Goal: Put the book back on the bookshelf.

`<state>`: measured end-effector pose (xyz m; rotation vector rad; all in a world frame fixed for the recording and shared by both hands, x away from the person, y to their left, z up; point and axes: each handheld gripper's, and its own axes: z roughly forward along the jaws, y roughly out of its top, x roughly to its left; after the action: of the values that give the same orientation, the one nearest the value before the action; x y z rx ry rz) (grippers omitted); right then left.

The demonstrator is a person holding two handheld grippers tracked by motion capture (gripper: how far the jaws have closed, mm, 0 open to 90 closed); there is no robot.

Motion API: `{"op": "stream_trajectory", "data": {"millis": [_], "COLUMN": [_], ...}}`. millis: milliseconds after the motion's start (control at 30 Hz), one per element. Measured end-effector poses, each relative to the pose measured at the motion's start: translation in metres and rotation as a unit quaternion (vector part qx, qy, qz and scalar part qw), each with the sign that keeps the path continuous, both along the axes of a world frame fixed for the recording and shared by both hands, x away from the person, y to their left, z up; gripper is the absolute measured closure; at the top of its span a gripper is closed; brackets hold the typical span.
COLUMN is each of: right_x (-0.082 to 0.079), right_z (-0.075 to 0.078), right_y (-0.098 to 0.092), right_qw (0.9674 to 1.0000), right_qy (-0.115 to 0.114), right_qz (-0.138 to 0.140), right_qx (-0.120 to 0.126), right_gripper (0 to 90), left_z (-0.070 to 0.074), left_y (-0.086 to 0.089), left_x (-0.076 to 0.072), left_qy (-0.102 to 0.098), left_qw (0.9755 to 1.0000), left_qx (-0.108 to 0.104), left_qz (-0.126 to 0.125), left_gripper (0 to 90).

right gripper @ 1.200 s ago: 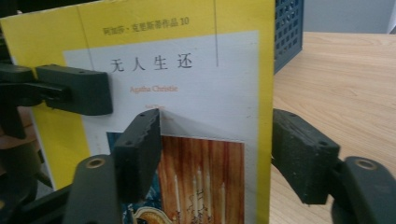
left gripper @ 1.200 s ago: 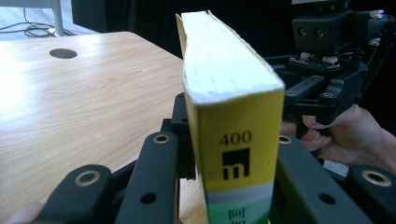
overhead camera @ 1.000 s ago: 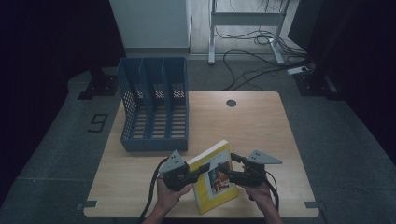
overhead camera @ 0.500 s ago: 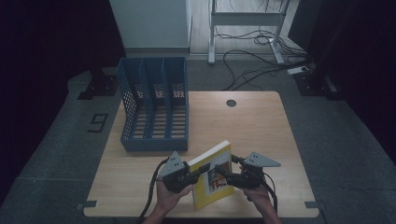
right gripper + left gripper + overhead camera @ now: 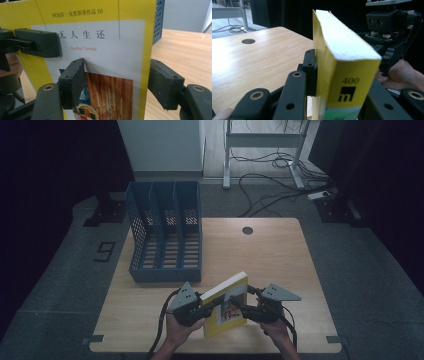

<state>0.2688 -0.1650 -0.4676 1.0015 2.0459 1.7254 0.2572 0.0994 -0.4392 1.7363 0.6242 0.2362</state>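
A thick yellow paperback point(image 5: 226, 296) stands tilted on its edge near the table's front edge, held between both hands. My left gripper point(image 5: 211, 307) clamps it across its thickness. In the left gripper view the book point(image 5: 347, 62) shows its spine end, and one pad point(image 5: 310, 71) presses flat on the cover. These jaws have just eased open slightly with the book still pinched between them. My right gripper point(image 5: 241, 308) faces the front cover point(image 5: 105, 47). Its jaws point(image 5: 118, 72) stand wide, one finger point(image 5: 75, 80) in front of the cover and the other past the book's edge.
A blue three-slot file rack point(image 5: 165, 240) stands at the table's back left. The wooden table point(image 5: 280, 260) has a round cable hole point(image 5: 247, 230) near its far edge. Cables and a desk frame lie on the floor beyond.
The book has tipped a little more upright between the grippers, its lower end lifting. Both hands stay almost in place.
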Motion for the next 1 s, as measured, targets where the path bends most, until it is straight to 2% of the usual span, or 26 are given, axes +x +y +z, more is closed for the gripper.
{"op": "stream_trajectory", "data": {"millis": [300,633,833,1000], "right_x": [0.000,-0.001,0.000,0.002], "right_z": [0.000,0.000,0.000,-0.002], "right_y": [0.000,0.003,-0.002,-0.009], "right_qw": [1.0000,0.9999,1.0000,0.9999], "right_qy": [0.000,-0.007,-0.003,0.007], "right_qz": [0.000,0.002,0.007,-0.004], "right_qx": [-0.005,-0.008,0.003,0.015], "right_gripper": [33.1,33.5,35.0,35.1], "left_z": [0.001,0.001,0.001,0.005], "left_y": [-0.001,-0.002,0.004,0.014], "left_x": [-0.001,-0.005,0.001,0.003], "left_qy": [0.003,-0.012,0.006,0.004], "left_qw": [1.0000,0.9997,0.9998,0.9994], "left_qx": [-0.001,0.008,-0.011,-0.018], "left_qz": [0.007,0.020,0.016,0.029], "left_gripper": [70.6,75.1,75.4,75.5]}}
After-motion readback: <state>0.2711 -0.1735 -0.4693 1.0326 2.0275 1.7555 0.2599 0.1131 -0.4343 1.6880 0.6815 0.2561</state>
